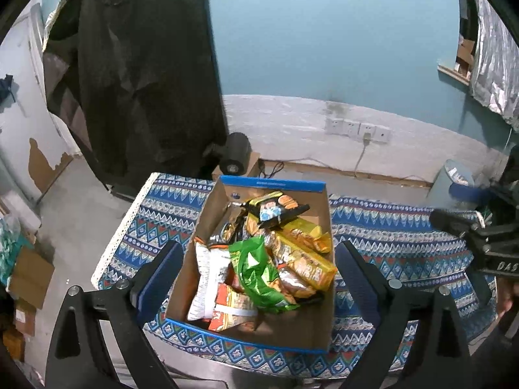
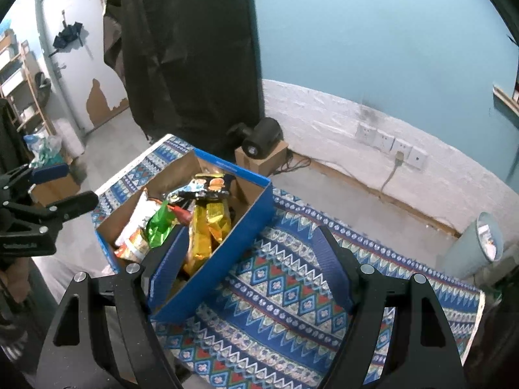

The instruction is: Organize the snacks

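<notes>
A blue-rimmed cardboard box (image 1: 311, 330) stands on the patterned cloth (image 1: 155, 214) and is full of snack packs: a green bag (image 1: 259, 272), yellow packs (image 1: 305, 259), a white bag (image 1: 207, 278) and a black pack (image 1: 275, 209). My left gripper (image 1: 259, 259) is open and empty, hovering above the box with its fingers either side. My right gripper (image 2: 249, 253) is open and empty, above the cloth just right of the box (image 2: 233, 227); its left finger overlaps the box's near wall. The same snacks show there, with the yellow packs (image 2: 207, 223) nearest.
The cloth-covered table (image 2: 292, 308) stretches right of the box. Behind it are a small cardboard box with a black device (image 2: 261, 136), wall sockets with a cable (image 2: 395, 159) and a grey bin (image 2: 476, 246). A dark coat (image 1: 136, 71) hangs at left.
</notes>
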Tool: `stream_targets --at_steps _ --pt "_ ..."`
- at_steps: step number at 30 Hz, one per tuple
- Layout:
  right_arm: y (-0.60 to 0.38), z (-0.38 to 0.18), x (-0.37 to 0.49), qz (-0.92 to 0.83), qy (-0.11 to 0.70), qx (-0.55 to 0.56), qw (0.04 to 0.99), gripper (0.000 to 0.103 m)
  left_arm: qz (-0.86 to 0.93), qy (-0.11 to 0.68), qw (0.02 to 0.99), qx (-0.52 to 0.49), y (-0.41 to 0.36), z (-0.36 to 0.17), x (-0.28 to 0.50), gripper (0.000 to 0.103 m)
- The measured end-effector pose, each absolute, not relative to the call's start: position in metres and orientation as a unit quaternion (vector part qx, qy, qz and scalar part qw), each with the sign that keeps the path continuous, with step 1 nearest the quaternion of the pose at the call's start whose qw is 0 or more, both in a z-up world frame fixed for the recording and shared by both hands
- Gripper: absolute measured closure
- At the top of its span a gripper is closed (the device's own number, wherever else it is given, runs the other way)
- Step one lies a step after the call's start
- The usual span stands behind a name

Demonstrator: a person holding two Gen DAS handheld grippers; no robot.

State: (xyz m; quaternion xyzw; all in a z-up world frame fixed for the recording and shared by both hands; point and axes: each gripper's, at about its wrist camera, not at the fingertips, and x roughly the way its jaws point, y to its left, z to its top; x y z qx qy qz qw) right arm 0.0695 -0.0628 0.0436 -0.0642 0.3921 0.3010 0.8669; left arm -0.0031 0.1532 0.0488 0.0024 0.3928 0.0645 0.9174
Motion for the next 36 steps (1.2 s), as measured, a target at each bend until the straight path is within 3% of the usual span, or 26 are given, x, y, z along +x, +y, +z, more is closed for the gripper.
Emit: stream_targets --at_steps 36 --pt "-0.068 0.038 0.071 0.294 0.392 -0.073 0.869 0.025 0.067 0.389 0.917 0.054 0.131 0.044 -0.004 0.001"
